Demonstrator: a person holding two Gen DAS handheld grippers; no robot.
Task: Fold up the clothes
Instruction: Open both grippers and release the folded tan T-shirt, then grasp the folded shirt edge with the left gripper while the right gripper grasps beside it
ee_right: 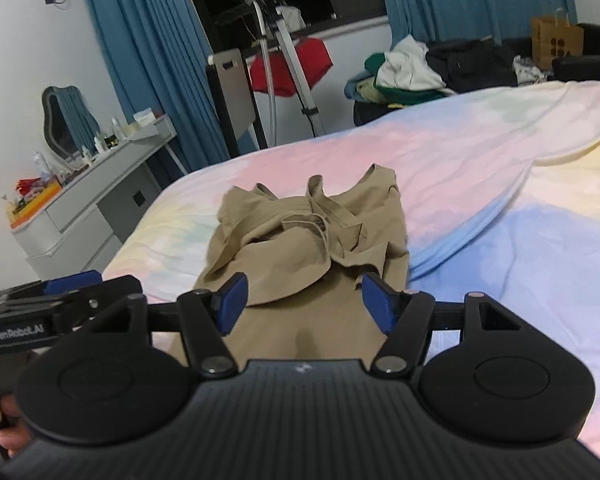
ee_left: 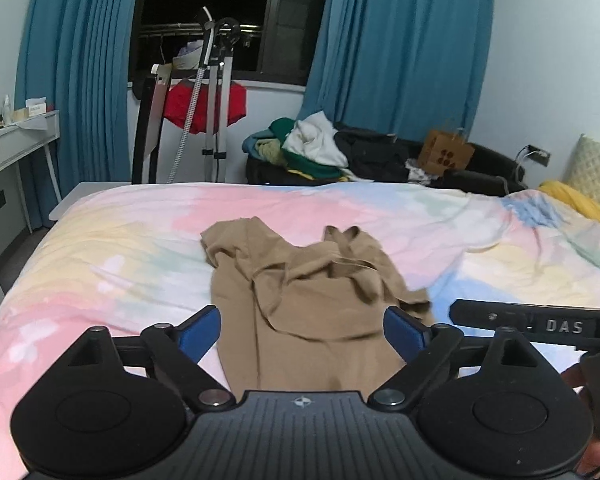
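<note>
Bedroom, night outside the window; work surface is a bed (ee_left: 112,248) under a pastel tie-dye sheet, pink, yellow and blue patches, lightly wrinkled.

Tan garment (ee_left: 308,300) lies crumpled on the sheet, near the bed's near edge and about mid-width. Thin khaki fabric, one long panel running toward the cameras, the far end bunched into overlapping folds and flaps with hems turned up. Right wrist view shows a loose thread or drawstring across the bunched part. Not flat, not folded.

Left gripper (ee_left: 303,330): jaws spread wide, blue pads on either side of the garment's near panel, fabric showing between them, nothing clamped. Whether the pads touch the cloth cannot be told.

Right gripper (ee_right: 307,303): jaws also spread, blue pads straddling the same panel from just beside the left gripper, holding nothing. Each view catches the other gripper's body at its edge.

Beyond the bed's far side: a pile of clothes (ee_left: 312,148) in green, white and black, a brown paper bag (ee_left: 446,154), a red garment (ee_left: 204,106) hanging on a metal stand, blue curtains (ee_left: 400,40). Grey dresser (ee_right: 92,196) with bottles off the bed's left side.
</note>
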